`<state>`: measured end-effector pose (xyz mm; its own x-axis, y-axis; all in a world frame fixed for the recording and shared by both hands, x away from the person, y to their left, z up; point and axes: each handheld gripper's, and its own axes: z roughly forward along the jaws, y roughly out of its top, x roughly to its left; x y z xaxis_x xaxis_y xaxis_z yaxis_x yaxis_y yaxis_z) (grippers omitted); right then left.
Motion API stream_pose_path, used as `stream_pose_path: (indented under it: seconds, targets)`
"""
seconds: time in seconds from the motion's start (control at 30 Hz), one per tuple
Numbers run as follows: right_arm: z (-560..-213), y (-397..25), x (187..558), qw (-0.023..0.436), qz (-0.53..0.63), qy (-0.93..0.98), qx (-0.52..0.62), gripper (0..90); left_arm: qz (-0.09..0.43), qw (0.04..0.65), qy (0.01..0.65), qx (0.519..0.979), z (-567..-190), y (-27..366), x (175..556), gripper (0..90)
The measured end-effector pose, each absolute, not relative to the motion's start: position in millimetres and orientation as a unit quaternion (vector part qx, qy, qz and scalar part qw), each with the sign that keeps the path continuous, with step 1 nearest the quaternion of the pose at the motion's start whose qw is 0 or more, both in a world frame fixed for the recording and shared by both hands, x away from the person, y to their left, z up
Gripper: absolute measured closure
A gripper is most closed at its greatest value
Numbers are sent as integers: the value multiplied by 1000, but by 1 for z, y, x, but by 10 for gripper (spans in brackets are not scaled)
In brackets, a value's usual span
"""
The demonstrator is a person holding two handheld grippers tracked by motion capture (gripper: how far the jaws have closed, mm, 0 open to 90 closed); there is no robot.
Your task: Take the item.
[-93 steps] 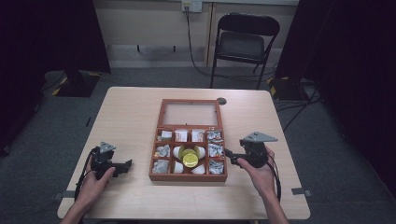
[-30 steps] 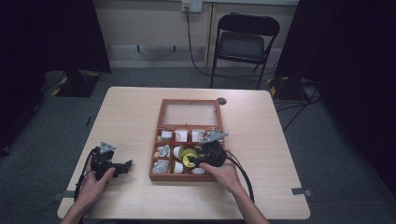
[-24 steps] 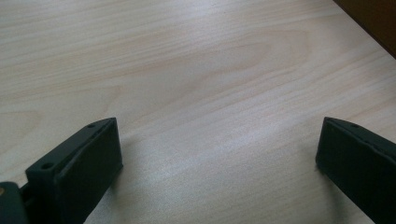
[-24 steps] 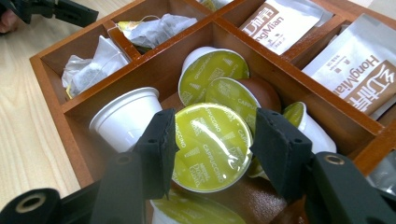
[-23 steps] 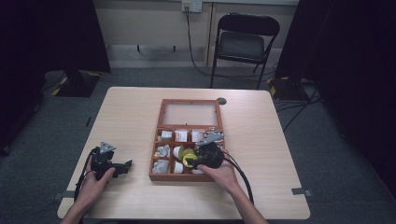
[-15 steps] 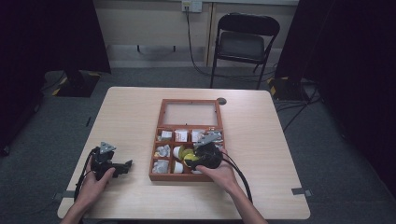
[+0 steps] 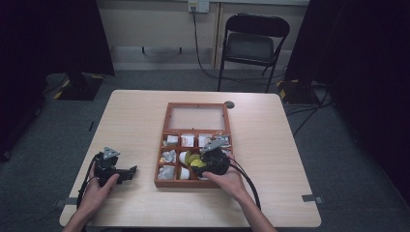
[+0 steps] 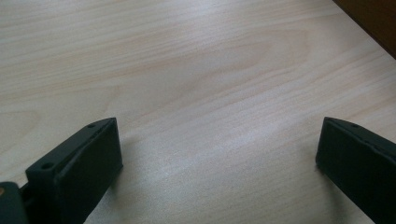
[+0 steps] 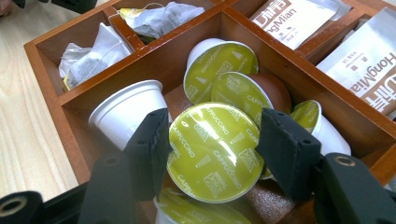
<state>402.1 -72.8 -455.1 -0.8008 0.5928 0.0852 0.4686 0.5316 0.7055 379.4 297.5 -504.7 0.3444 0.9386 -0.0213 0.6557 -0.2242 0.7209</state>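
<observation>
Right gripper view shows the right gripper [image 9: 212, 140] with fingers clamped on a green-lidded capsule [image 9: 215, 151] in the wooden box's [image 9: 60, 100] middle compartment, while the left gripper [image 7: 115, 171] rests on the counter [image 8: 196, 70], fingers apart.

My left gripper [image 8: 217, 154]: jaws wide apart, nothing between them. Bare pale wood table [image 8: 187, 70] beneath and ahead. Dark brown box corner [image 8: 373, 18] far ahead, off to right jaw's side.

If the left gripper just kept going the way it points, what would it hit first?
Likely the wooden box. The left gripper lies on the table with jaws open, pointing toward it over bare tabletop; the box's corner shows ahead.
</observation>
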Motion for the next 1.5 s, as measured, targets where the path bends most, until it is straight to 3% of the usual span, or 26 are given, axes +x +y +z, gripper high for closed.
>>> stream_pose_path:
  seconds: [0.63,0.8,1.5]
  targets:
    - [-456,-72,398,72,372,879,288,456,215,326,529,753,-505,298,379,0]
    - [-456,-71,399,88,372,876,294,393,215,326,529,753,-505,298,379,0]
    - [-462,-60,406,69,318,903,280,408,216,326,529,753,-505,298,379,0]
